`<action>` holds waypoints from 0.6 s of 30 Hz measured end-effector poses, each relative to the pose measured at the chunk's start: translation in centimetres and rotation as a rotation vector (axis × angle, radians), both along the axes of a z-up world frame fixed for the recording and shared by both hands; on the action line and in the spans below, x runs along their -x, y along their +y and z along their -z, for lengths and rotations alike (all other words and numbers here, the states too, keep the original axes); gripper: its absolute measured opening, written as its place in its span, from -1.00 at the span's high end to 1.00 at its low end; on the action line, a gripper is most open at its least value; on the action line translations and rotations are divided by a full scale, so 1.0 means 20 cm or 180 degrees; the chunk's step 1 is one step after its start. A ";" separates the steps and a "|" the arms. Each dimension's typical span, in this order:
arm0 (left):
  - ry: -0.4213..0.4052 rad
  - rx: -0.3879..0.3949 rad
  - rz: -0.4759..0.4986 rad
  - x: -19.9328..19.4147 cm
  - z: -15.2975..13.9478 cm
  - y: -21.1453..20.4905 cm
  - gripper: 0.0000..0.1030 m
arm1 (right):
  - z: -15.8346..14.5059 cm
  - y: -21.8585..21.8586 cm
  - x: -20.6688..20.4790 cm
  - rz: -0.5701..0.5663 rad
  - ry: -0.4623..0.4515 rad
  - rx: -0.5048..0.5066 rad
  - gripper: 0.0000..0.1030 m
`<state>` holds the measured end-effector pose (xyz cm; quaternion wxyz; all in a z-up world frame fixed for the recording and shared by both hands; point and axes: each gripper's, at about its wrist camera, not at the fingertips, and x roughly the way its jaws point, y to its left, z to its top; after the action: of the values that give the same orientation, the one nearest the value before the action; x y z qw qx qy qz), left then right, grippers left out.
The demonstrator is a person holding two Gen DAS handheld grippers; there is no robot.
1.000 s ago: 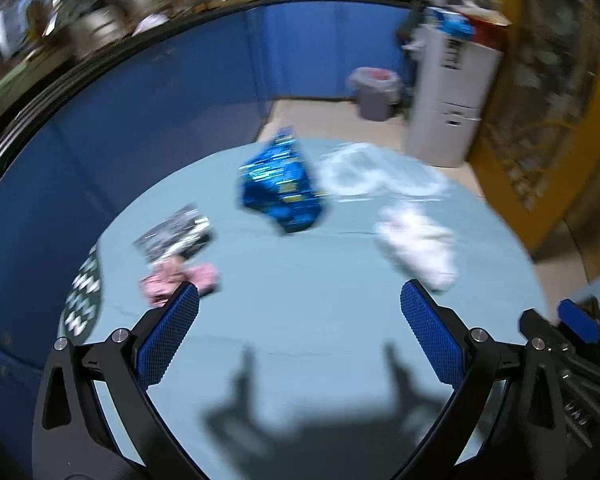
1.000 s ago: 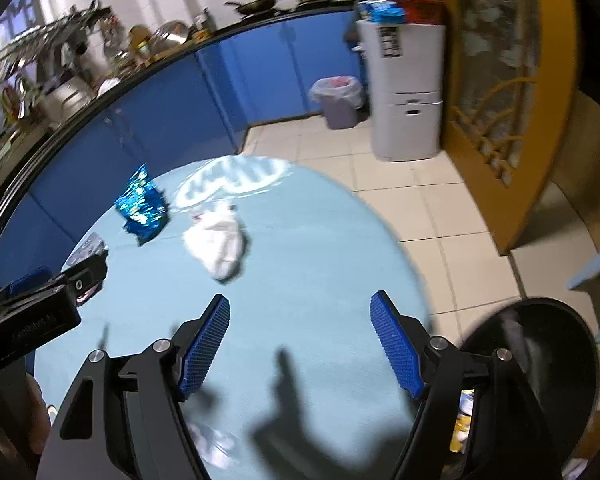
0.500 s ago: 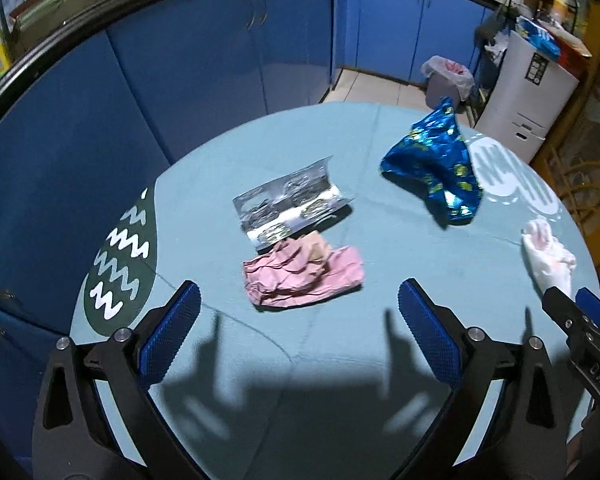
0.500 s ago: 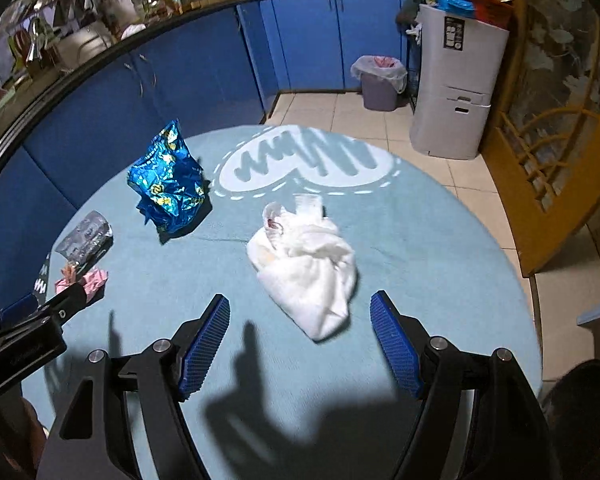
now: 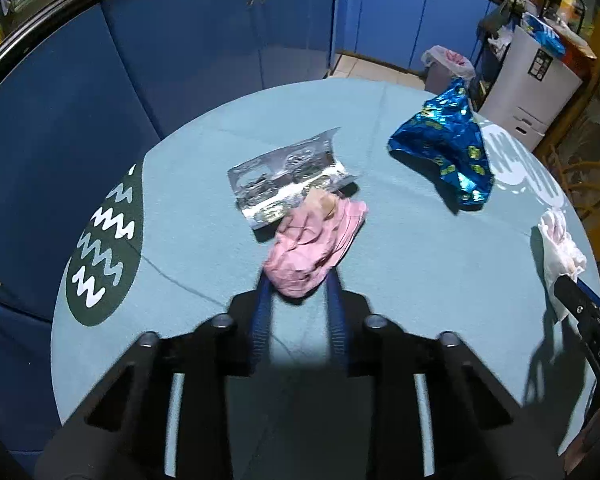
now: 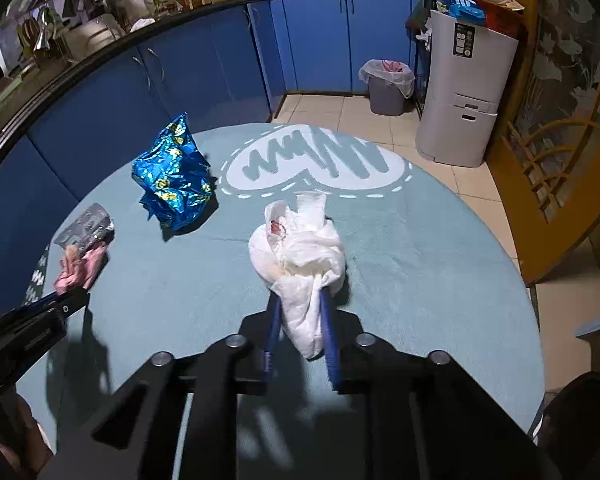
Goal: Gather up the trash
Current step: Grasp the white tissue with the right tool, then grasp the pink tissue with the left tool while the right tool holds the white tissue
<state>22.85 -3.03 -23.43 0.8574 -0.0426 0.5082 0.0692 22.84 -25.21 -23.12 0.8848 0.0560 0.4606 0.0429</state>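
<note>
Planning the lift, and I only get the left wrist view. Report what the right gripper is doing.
Observer: The right gripper has just been closing; its pads pinch the white tissue wad.
Operator: Say where on the wad.
Observer: On its near tail; the bulk lies beyond the fingertips, on the table.
</note>
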 end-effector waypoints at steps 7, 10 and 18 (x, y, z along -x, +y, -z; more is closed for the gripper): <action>-0.0129 0.0010 0.0113 0.07 -0.08 -0.06 0.52 | -0.07 -0.02 0.12 -0.0004 -0.0101 -0.0041 0.74; -0.0167 0.0004 0.0165 0.09 -0.10 -0.11 0.53 | -0.09 -0.03 0.17 0.0008 -0.0135 -0.0045 0.74; -0.0265 -0.0010 0.0364 0.16 -0.17 -0.26 0.53 | -0.16 -0.13 0.35 0.0119 -0.0243 -0.0069 0.74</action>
<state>19.72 -8.14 -20.03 0.8804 -0.0150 0.4736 0.0190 15.93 -27.73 -19.87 0.9017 0.0724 0.4249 0.0334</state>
